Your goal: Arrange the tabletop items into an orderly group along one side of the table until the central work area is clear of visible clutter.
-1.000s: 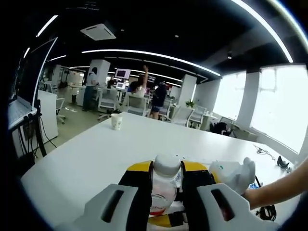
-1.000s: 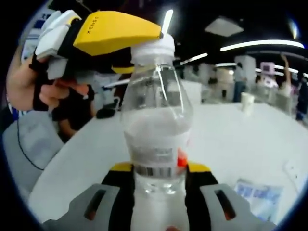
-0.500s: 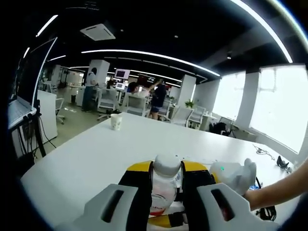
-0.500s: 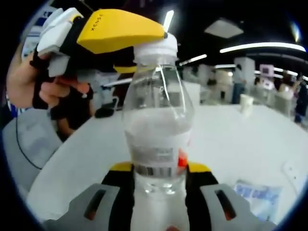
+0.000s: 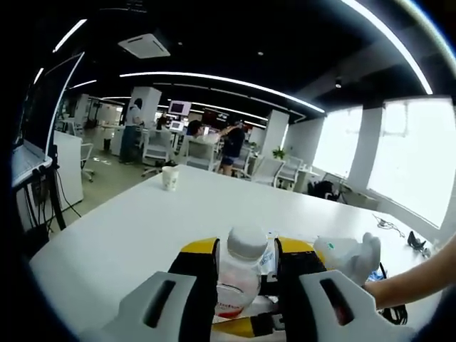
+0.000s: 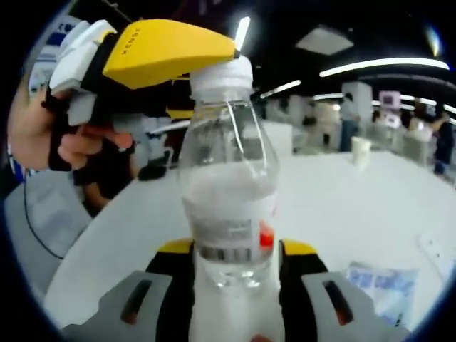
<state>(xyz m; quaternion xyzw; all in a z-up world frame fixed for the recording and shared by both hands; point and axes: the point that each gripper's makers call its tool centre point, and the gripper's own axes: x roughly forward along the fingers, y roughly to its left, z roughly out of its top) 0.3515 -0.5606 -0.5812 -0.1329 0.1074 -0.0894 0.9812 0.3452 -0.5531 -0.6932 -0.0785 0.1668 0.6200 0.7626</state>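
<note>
At 6 o'clock in the left gripper view, the left gripper (image 5: 246, 285) has its fingers (image 5: 196, 274) closed in on the white cap (image 5: 247, 242) of a clear bottle (image 5: 239, 281), one finger on either side of the neck. Just to the right, at 4 o'clock, a gloved hand (image 5: 349, 258) reaches in over the white table (image 5: 135, 235). A paper cup (image 5: 169, 177) stands well apart near the table's far edge at 10 o'clock. Behind it lies an open office with desks, chairs, people standing, ceiling light strips and bright windows at 3 o'clock.

At 6 o'clock in the right gripper view, the right gripper (image 6: 234, 285) clamps the lower body of the bottle (image 6: 228, 192), which stands upright and holds clear liquid, with a label band around its middle. At 11 o'clock the left gripper's yellow finger (image 6: 167, 51) touches the cap (image 6: 221, 75), held by a hand (image 6: 46, 128) at 9 o'clock. A blue-printed packet (image 6: 381, 288) lies flat on the table (image 6: 335, 206) at 4 o'clock; the cup (image 6: 361, 151) stands at 2 o'clock.
</note>
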